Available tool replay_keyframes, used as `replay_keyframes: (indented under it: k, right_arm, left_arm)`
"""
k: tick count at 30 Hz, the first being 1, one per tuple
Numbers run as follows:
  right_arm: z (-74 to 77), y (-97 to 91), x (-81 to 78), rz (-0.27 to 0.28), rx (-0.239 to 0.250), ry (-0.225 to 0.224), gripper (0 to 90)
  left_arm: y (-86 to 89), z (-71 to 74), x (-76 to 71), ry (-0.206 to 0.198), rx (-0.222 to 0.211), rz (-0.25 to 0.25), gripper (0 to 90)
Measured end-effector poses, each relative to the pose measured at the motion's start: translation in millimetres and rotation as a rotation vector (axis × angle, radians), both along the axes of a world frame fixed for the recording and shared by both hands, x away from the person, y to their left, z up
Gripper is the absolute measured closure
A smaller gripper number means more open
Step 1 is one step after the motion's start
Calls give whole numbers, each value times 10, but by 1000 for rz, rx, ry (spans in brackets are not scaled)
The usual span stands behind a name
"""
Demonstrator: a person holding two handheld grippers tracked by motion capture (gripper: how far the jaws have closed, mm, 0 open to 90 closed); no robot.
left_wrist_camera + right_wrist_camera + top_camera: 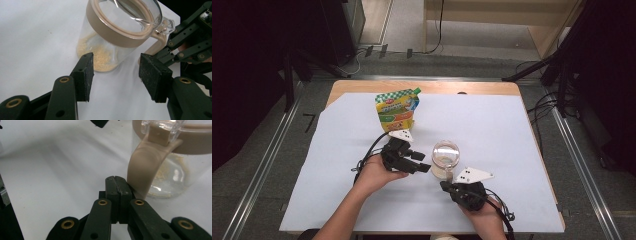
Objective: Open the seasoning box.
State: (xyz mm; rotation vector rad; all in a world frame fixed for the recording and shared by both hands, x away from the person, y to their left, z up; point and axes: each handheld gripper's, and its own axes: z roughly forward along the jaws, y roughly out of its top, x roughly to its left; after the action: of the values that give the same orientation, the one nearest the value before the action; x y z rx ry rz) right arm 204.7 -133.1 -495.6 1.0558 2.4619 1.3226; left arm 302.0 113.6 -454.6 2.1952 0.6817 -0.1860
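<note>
The left gripper [115, 75] gapes wide beside the clear, tan-lidded glass jar [445, 159]; the right gripper [118, 185] is pinched closed against its handle.

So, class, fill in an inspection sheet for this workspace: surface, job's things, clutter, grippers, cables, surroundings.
Surface: white sheet over a wooden table.
Job's things: clear jar with a tan band, handle and clear lid, upright, pale grains at the bottom.
Clutter: colourful pouch standing behind the jar.
Grippers: left gripper open, jaws apart in front of the jar, not touching it; right gripper shut, its jaws beside the jar's handle, nothing between them.
Cables: black cable trailing from the left gripper; more on the floor.
Surroundings: grey floor, metal rails, dark stands.
</note>
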Motion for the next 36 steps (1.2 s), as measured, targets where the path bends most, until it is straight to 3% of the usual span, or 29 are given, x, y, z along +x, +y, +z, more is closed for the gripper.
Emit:
replay_keyframes:
  k: [11,25,30,36]
  right_arm:
    - [-38,-146,48,-15,-7,32,900]
    - [57,-539,200,-115,17,43,900]
    - [104,-733,297,-130,15,65,900]
    - [115,-839,377,-130,1,74,900]
  left_arm:
    - [-9,2,-9,-4,-9,-2,456]
    - [7,17,-8,-19,-10,11,457]
    - [-6,6,-11,-19,-8,11,457]
    - [-12,11,-17,-23,-6,5,457]
